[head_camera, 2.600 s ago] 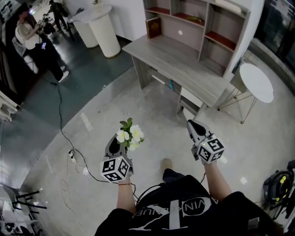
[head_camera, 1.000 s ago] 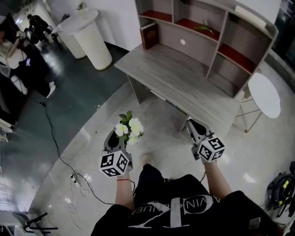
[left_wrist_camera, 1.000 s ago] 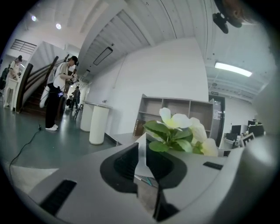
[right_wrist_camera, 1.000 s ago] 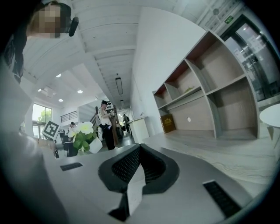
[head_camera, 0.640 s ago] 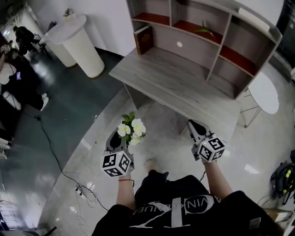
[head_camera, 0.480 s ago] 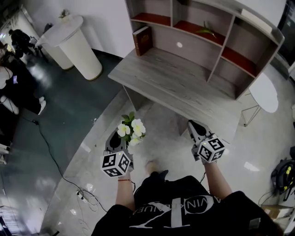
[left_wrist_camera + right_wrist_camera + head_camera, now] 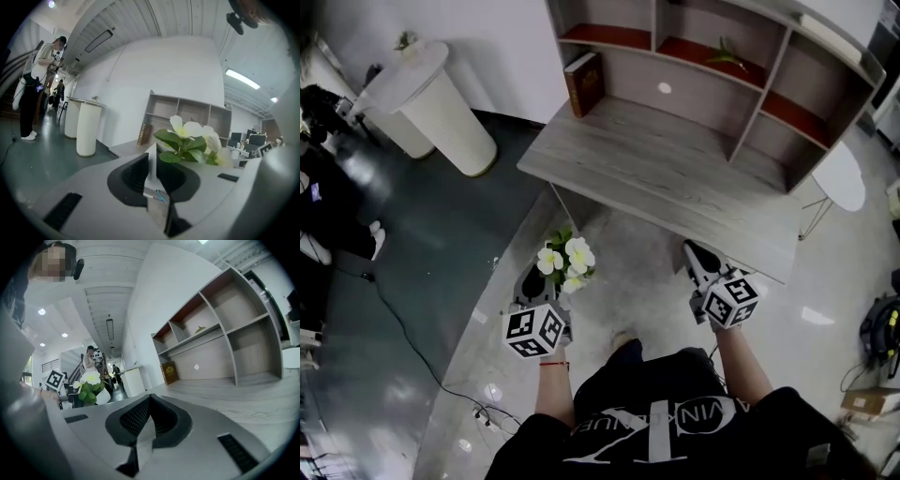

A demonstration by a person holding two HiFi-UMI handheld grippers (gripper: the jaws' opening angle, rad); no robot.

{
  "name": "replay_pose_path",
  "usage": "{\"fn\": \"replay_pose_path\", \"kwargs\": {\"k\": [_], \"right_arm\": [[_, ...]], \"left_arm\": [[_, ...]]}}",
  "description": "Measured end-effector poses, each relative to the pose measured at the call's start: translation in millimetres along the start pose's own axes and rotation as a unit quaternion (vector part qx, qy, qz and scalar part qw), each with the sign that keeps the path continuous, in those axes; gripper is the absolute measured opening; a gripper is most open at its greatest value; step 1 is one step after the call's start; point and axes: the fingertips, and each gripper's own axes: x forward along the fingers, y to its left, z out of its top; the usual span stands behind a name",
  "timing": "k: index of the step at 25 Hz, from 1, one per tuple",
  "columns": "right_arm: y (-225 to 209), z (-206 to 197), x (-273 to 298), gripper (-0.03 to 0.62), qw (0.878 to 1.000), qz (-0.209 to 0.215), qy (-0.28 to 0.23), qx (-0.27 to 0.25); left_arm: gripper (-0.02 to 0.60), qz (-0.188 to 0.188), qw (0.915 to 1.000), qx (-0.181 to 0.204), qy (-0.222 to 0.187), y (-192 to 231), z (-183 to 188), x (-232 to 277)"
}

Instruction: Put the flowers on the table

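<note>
- Holding the flowers [image 7: 565, 262] by the stem, the left gripper [image 7: 542, 277] has its fingers [image 7: 133, 174] clenched, and the white blooms and green leaves stand just above the fingertips.
- The right gripper [image 7: 694, 251] carries nothing. Its fingers [image 7: 136, 417] are pressed together, level with the left pair and well apart from it.
- A pale floor [image 7: 628, 281] lies below both pairs of fingers and below the flowers.
- The grey wooden tabletop [image 7: 675, 178] lies ahead of the fingers, with the right fingertips near its front edge.
- A shelf unit [image 7: 722, 84] rises along the back of the tabletop.
- A brown book [image 7: 583, 82] stands ahead of the left fingers.
- A white round pedestal [image 7: 441, 103] stands farther off, to the left of the left fingers.
</note>
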Motion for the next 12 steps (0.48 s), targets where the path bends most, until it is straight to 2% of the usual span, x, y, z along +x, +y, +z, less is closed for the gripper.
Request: {"fn": "replay_pose_path", "kwargs": {"k": [9, 12], "right_arm": [[11.1, 3.6, 29.6, 0.009, 1.000, 0.001, 0.003, -0.014], [8.0, 7.8, 37.7, 0.009, 1.000, -0.002, 0.000, -0.012]], "left_arm": [[0.054, -0.004, 0.9999, -0.014, -0.007, 27.1, 6.0, 16.3], [0.052, -0.012, 0.9997, -0.019, 0.007, 26.6, -1.1, 28.3]]}}
